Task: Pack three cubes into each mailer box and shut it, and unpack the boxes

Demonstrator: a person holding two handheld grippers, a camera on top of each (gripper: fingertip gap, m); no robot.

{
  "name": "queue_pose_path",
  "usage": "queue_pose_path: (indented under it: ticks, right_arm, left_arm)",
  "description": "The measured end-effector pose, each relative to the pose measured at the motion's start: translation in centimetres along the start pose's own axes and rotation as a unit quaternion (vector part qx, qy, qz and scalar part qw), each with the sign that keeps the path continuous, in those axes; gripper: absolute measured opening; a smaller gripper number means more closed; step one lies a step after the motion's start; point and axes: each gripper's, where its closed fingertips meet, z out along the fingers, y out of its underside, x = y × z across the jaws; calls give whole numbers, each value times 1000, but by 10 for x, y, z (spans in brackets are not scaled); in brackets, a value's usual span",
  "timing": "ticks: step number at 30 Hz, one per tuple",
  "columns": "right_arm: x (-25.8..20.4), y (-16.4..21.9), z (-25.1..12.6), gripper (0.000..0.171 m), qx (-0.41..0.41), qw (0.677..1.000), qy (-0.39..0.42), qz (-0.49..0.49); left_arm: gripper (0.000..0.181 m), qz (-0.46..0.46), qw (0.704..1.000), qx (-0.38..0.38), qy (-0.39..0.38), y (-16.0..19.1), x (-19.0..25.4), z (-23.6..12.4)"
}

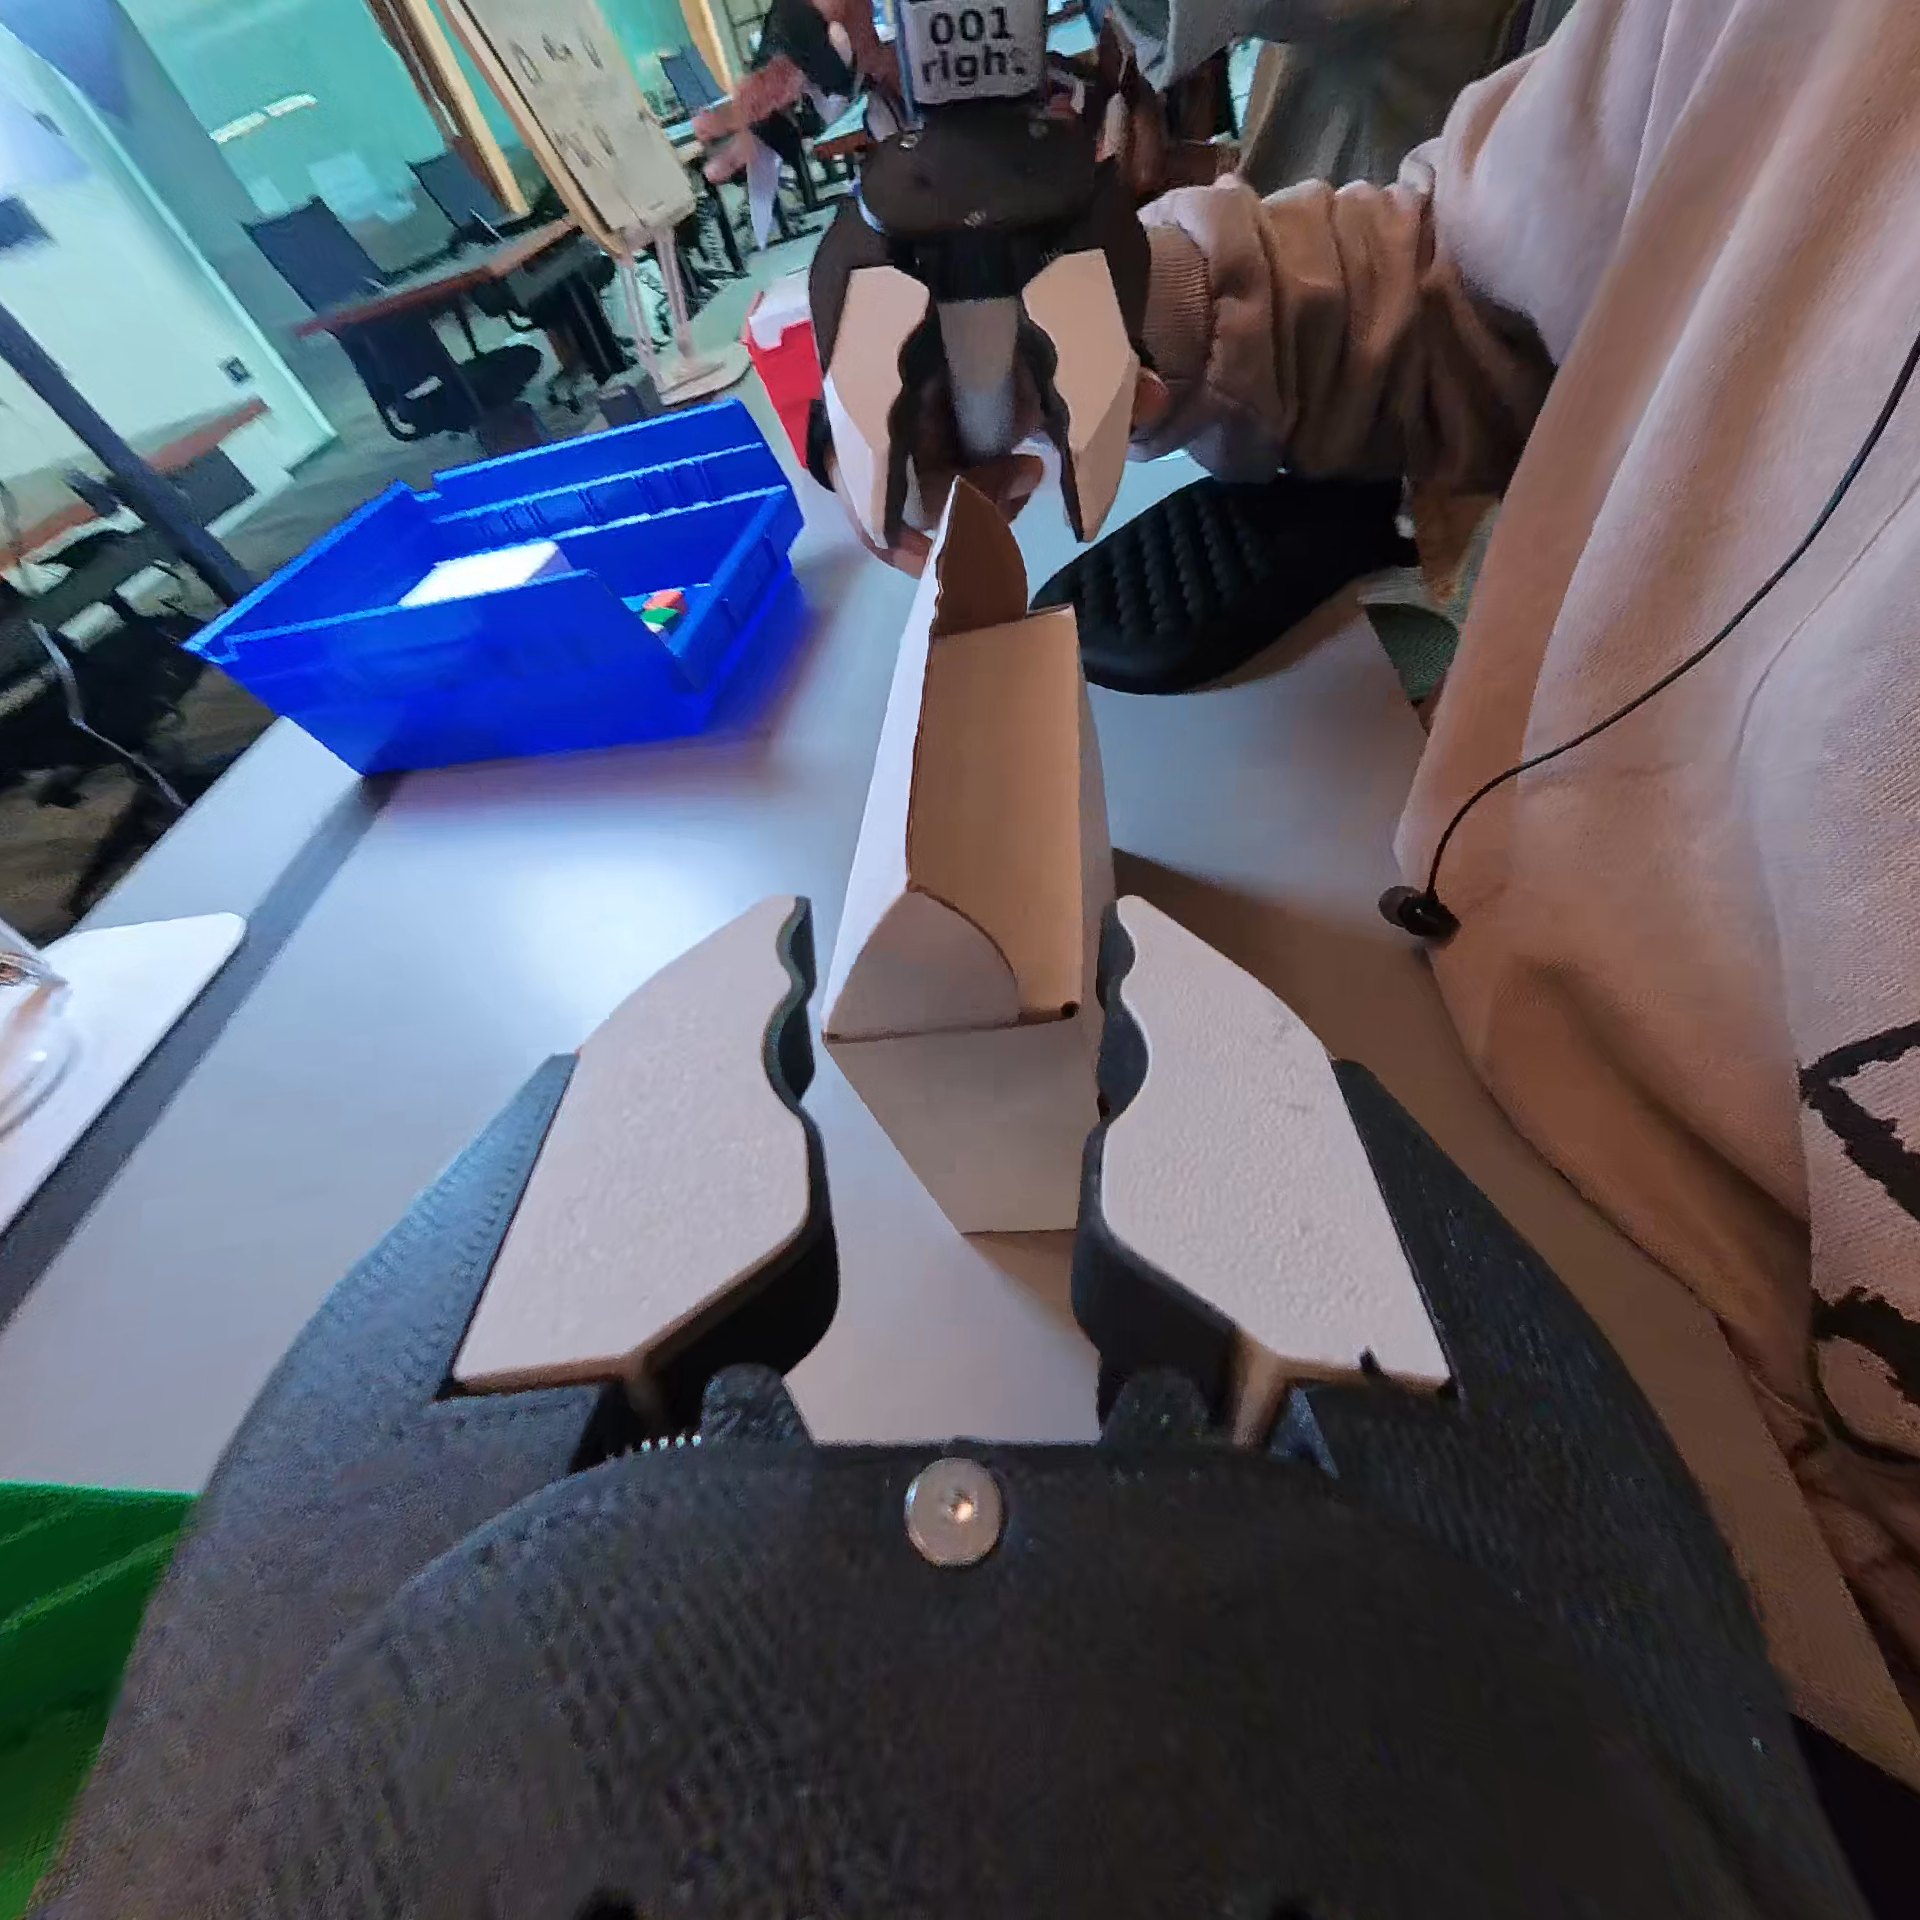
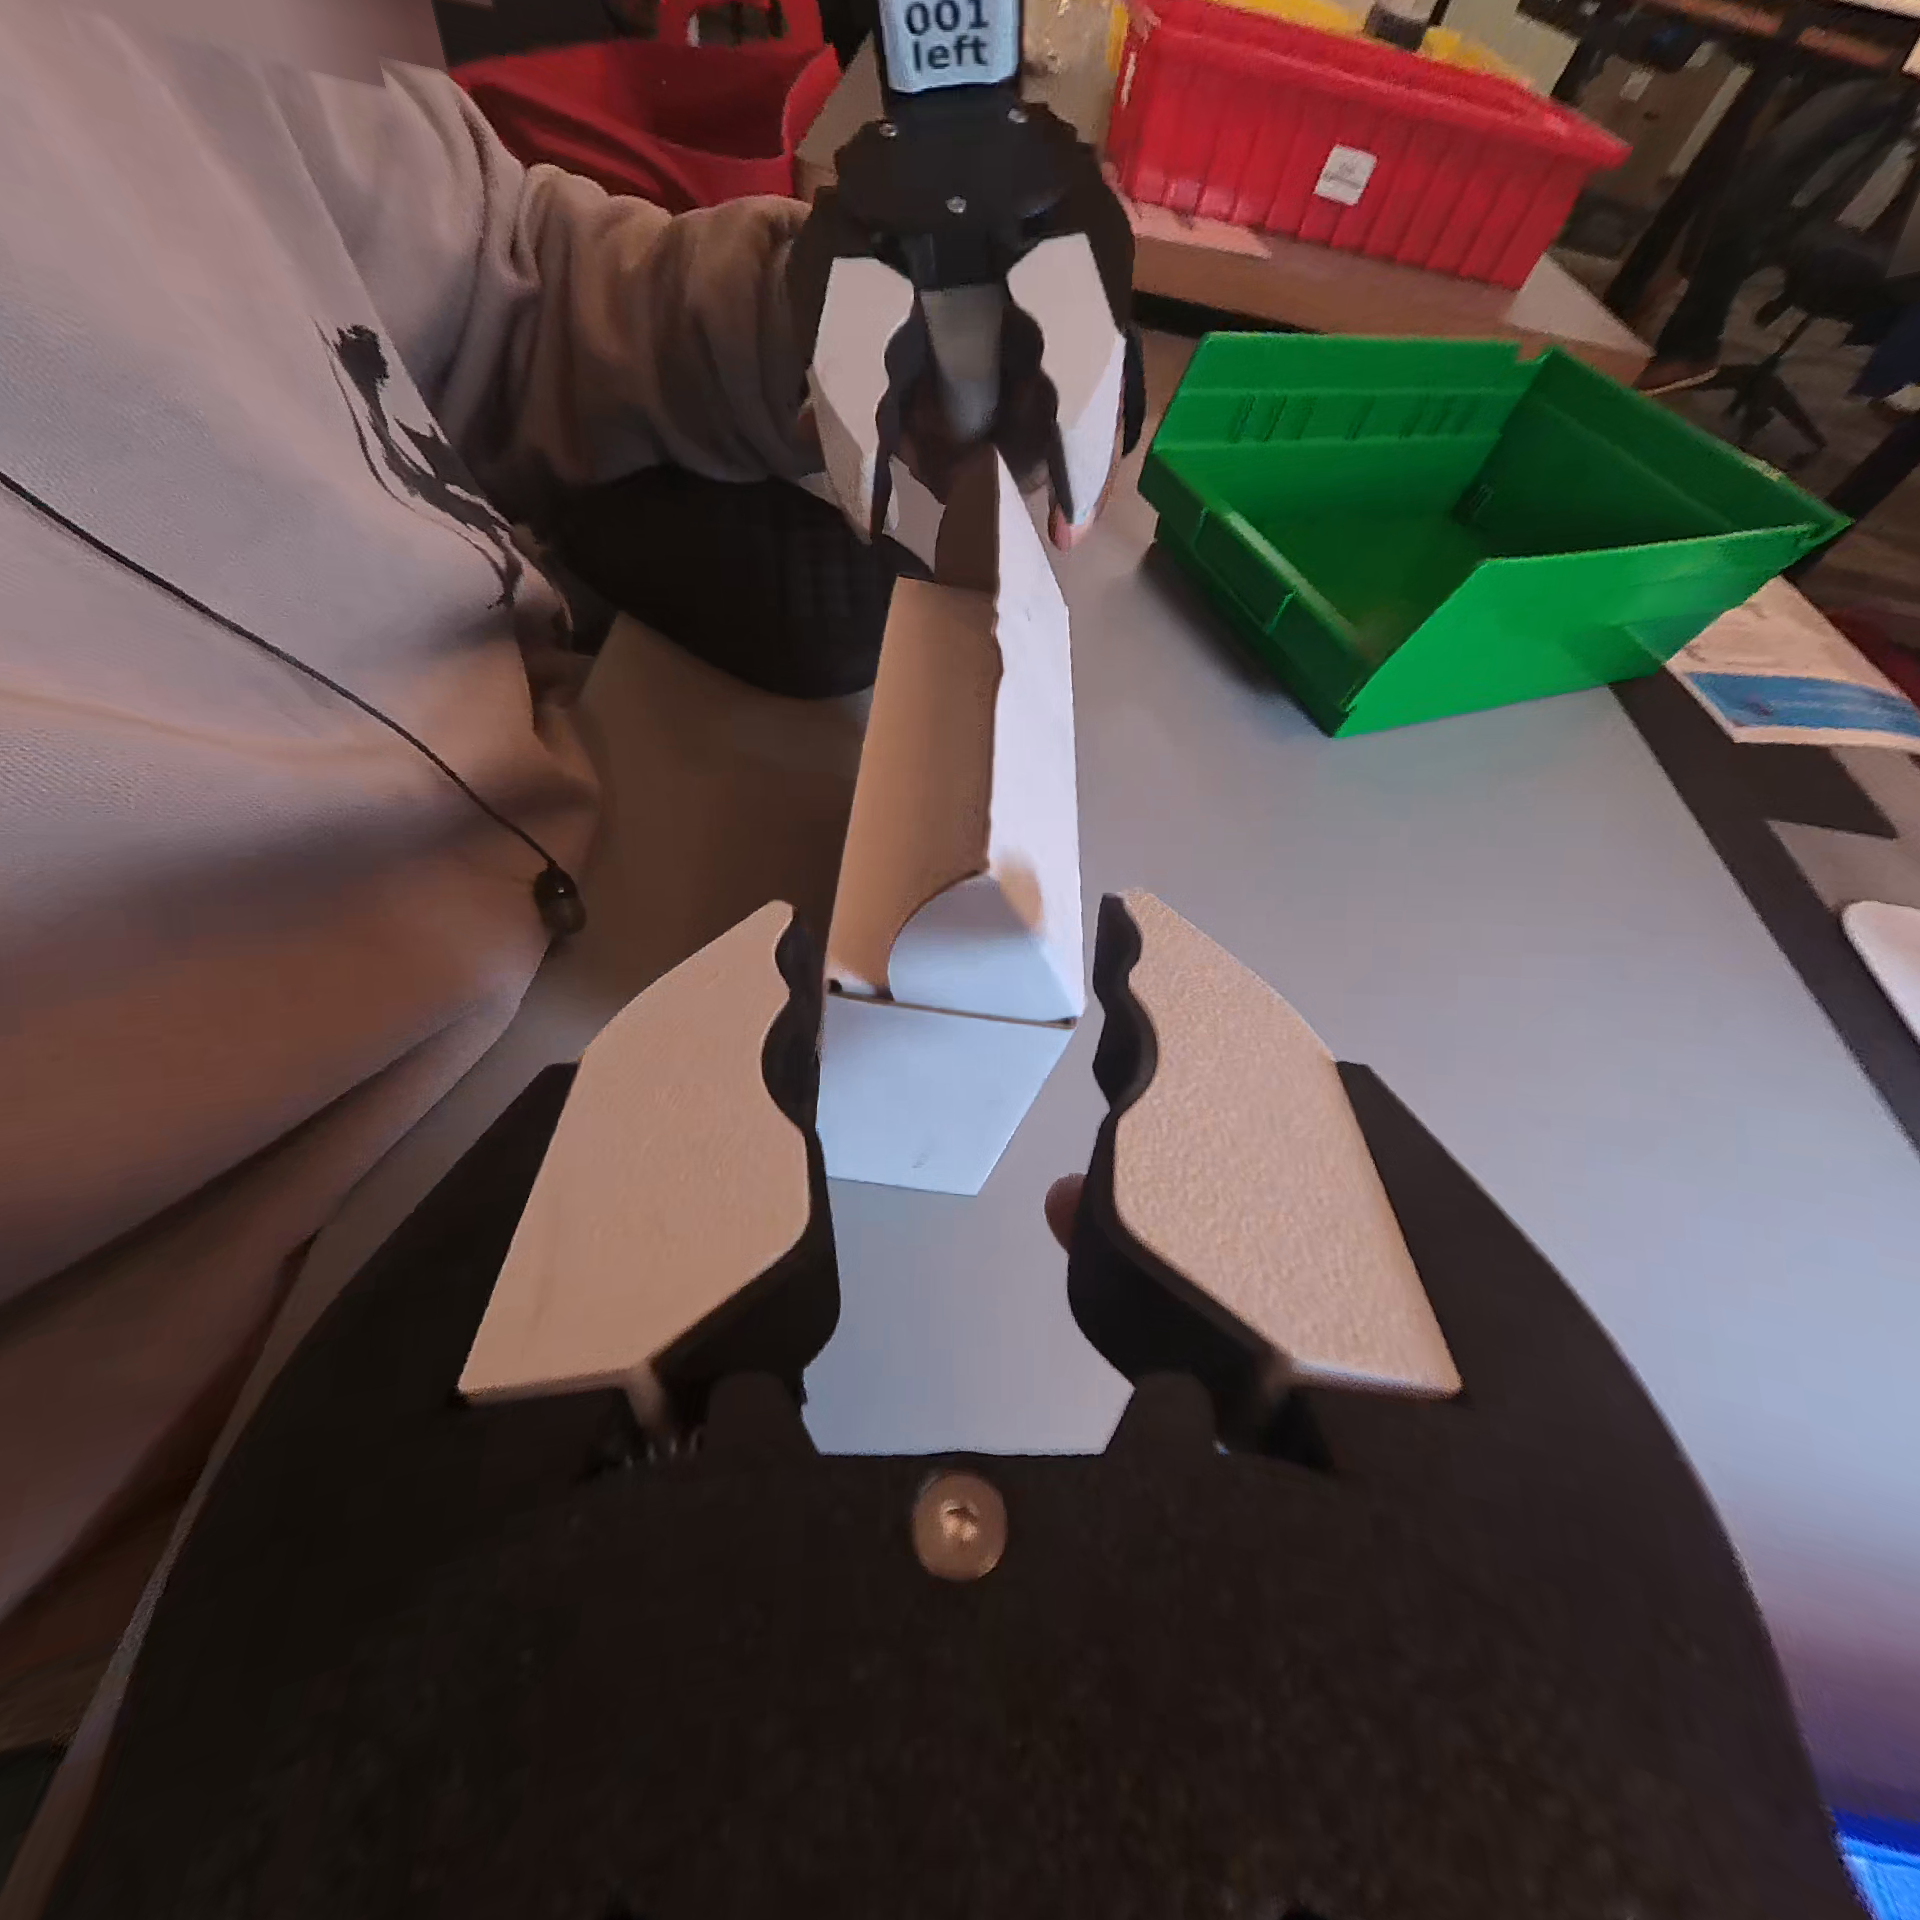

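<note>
A white mailer box with a brown inside stands on edge over the grey table, partly open, one rounded flap showing. It spans the space between my two grippers, which face each other. My left gripper closes on the near end of the box, pads at both sides. My right gripper closes on the other end of the box. Each gripper also shows far off in the other's view: the right gripper and the left gripper. Coloured cubes lie in a blue bin.
The blue bin also holds another white box. A green bin stands on the table past the left gripper. The person's light sweatshirt is close beside the box. Red bins stand behind. A black chair seat is at the table's edge. The grippers' ends are close to 15 centimetres from one another.
</note>
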Motion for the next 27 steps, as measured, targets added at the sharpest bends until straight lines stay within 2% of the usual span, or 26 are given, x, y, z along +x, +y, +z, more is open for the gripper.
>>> queue_pose_path:
  ticks: [5, 16, 22, 27]
  right_arm:
    - [-7, -1, 5, 50, -18, 988, 101, -115]
    - [-28, 17, 12, 49, -77, 965, 141, -209]
    - [-40, 4, 11, 46, -29, 949, 187, -251]
    - [-40, 23, 18, 45, -84, 907, 224, -346]
  left_arm:
    - [50, 84, 994, -53, -44, 6, 12, 3]
    - [55, 228, 957, -153, -91, 24, 27, 12]
    - [57, 274, 938, -158, -142, 27, 31, 14]
    - [56, 313, 920, -175, -159, 33, 32, 16]
